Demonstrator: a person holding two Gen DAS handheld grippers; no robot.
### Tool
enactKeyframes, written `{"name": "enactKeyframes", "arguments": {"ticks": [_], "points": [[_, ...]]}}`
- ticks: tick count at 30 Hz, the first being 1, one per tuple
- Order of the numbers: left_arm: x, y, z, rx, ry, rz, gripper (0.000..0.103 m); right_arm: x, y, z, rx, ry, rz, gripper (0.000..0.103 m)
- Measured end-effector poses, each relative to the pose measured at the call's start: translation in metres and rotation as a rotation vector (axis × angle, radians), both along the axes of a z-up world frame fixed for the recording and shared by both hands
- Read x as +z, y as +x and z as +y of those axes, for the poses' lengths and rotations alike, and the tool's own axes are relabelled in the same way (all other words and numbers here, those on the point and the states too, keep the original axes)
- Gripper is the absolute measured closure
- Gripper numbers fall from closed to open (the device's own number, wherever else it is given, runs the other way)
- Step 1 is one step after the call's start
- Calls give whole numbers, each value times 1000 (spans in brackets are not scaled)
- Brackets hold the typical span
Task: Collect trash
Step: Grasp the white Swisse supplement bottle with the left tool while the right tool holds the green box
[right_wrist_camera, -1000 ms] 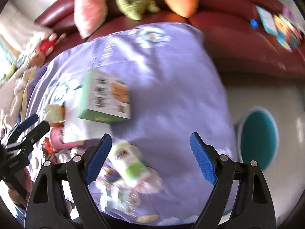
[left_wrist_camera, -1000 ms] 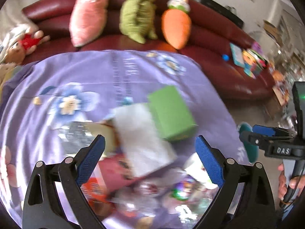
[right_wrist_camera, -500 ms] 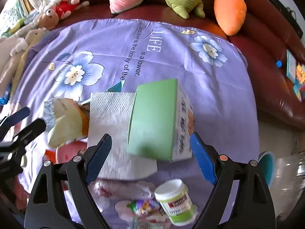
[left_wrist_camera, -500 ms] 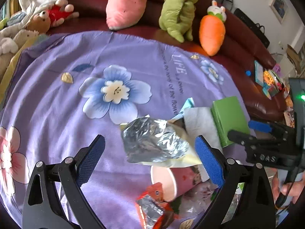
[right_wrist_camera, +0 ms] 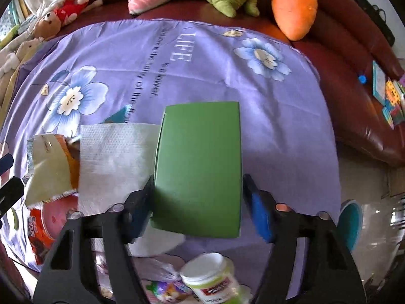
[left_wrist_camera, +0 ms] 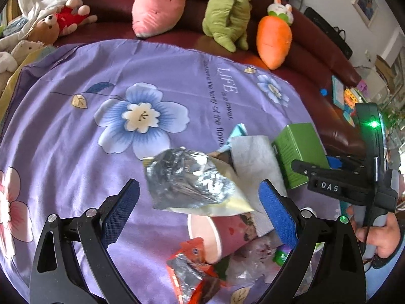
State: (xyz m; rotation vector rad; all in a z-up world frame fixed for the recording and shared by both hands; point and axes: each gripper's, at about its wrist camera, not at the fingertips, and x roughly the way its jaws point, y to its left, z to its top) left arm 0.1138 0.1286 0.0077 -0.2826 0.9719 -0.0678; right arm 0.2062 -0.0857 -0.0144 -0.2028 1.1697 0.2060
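Green box between closing right fingers; left gripper wide over foil bag

Trash lies in a cluster at the near right part of a purple flowered cloth [left_wrist_camera: 76, 152] spread in front of a dark red sofa [left_wrist_camera: 316, 58].

Right gripper [right_wrist_camera: 200, 202]: the jaws are closing with the green box [right_wrist_camera: 200, 162] between them. The left finger sits at the box's near left edge and appears to touch it. The right finger, with its blue pad [right_wrist_camera: 260, 215], stands just beside the box's right edge with a narrow strip of cloth visible between. The box lies flat, its long side running from near to far, and overlaps the right edge of a white paper napkin [right_wrist_camera: 114, 162]. A white-lidded jar [right_wrist_camera: 210, 276] lies nearer than the box, below the fingers.

Left gripper [left_wrist_camera: 200, 210]: the jaws stand wide with nothing pressed between the pads. A crumpled foil snack bag [left_wrist_camera: 187, 179] lies between and just beyond the fingertips, closer to the right finger, touching neither. A pink paper cup [left_wrist_camera: 217, 233] lies on its side nearer than the bag, and an orange wrapper [left_wrist_camera: 192, 271] lies nearer again.

In the left wrist view the right gripper appears at the right edge, held by a hand [left_wrist_camera: 379, 238].
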Motion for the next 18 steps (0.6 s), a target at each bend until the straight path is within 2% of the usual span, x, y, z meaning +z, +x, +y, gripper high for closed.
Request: {"name": "enactKeyframes", "arguments": {"ticks": [7, 11, 18], "points": [[17, -4, -40, -68, 17, -24, 8, 22, -11, -60, -87, 124, -43, 43], [25, -8, -82, -135, 23, -24, 8, 40, -26, -95, -131, 171, -81, 43], [6, -22, -164, -232, 7, 61, 8, 50, -62, -162, -203, 238, -109, 42]]}}
